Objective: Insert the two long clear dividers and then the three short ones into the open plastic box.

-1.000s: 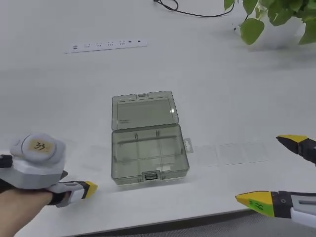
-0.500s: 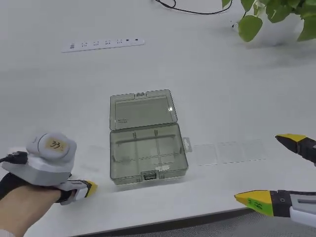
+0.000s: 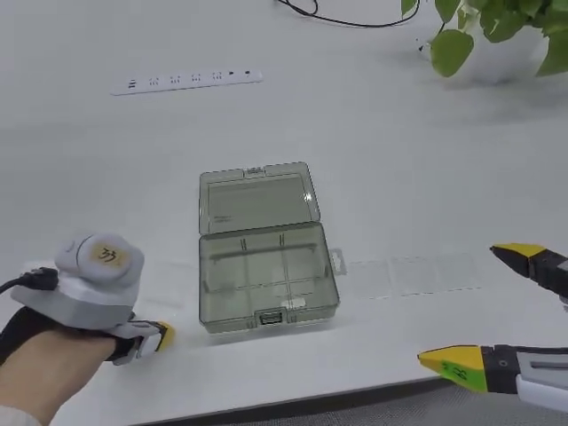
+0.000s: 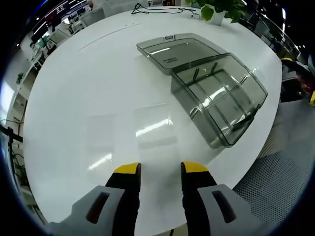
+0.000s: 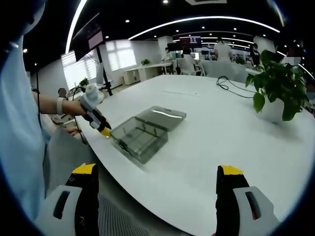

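The open smoky plastic box sits mid-table with its lid laid flat behind it; clear partitions form a grid inside it. Flat clear dividers lie in a row on the table right of the box. More clear dividers lie just ahead of my left gripper, which is narrowly open and holds nothing. In the head view the left gripper rests left of the box's front corner. My right gripper hangs wide open and bare near the front right edge. The right gripper view shows the box and the left gripper.
A white power strip lies at the back left. A potted plant and a black cable are at the back right. The table's front edge runs close under both grippers. People stand in the office behind.
The hand with the left gripper has turned and shifted a little to the right, its tip staying near the box's front left. The right gripper has hardly moved.
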The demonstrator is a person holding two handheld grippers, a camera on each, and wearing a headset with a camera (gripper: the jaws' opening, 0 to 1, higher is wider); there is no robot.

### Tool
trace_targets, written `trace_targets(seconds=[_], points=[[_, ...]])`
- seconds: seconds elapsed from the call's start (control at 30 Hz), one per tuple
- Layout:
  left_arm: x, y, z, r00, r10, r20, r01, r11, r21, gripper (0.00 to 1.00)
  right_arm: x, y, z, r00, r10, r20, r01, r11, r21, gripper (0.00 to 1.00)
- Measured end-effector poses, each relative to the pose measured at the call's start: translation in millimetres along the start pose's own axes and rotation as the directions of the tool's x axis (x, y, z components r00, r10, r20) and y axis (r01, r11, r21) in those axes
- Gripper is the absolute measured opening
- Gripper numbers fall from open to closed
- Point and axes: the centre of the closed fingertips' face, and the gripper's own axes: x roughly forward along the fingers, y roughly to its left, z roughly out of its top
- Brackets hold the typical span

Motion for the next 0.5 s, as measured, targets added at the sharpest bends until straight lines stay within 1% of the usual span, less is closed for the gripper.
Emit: trace_targets(seconds=[0.03, 0.07, 0.2, 0.4, 0.5], points=[[0.3, -0.1, -0.9, 1.0000, -0.003, -0.002, 0.003, 1.000, 0.003, 0.31, 0.3, 0.2, 0.5, 1.0000, 0.001, 0.000, -0.001, 1.000, -0.001, 1.00], [0.1, 0.5, -1.1, 1.0000, -0.003, 0.000, 0.003, 1.000, -0.009, 0.31, 0.7, 0.7, 0.5, 1.0000, 0.004, -0.003, -0.004, 1.000, -0.003, 1.00], [-0.2, 0.4, -3.1, 1.0000, -0.008, 0.001, 0.009, 1.000, -0.020, 0.31, 1.6, 2.1, 2.2, 1.0000, 0.009, -0.001, -0.009, 1.000, -0.007, 1.00], [-1.9, 1.1, -4.3, 0.9996, -0.018, 0.022, 0.019, 0.998, -0.052, 0.31, 3.9, 4.7, 3.1, 0.9998, 0.018, -0.005, -0.018, 1.000, -0.010, 1.00], [-3.4, 1.2, -4.2, 0.9990, -0.021, 0.039, 0.024, 0.997, -0.073, 0.31, 5.1, 6.1, 3.4, 0.9997, 0.024, -0.007, -0.024, 1.000, -0.010, 1.00]])
